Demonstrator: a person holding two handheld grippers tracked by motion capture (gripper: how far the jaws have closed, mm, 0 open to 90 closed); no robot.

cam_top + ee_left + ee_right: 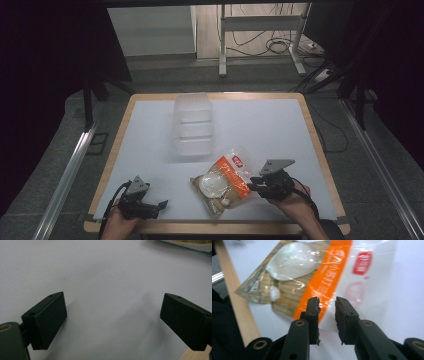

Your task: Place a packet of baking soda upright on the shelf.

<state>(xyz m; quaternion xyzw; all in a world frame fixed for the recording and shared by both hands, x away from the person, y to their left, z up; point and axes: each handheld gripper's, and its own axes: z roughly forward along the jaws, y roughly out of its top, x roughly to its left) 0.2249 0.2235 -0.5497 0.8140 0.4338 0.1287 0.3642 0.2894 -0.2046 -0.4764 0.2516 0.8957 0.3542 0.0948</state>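
Note:
A snack bag [222, 185] with an orange band and a clear window lies flat near the front edge of the table, right of centre. My right gripper [252, 186] hovers at its right side. In the right gripper view, the jaws stand a narrow gap apart [327, 301] just over the clear edge of the bag [312, 277], with no pad pressing on it. My left gripper [157, 207] rests low at the front left, pointing right. Its jaws are wide open [112, 307] over bare white surface, and a corner of the bag [190, 243] shows far ahead.
A clear plastic lidded container [193, 125] stands at the middle back of the white mat. The table's wooden rim [150, 96] frames the mat, and its front edge [237, 305] runs close by the bag. Cables and a metal frame lie on the floor beyond.

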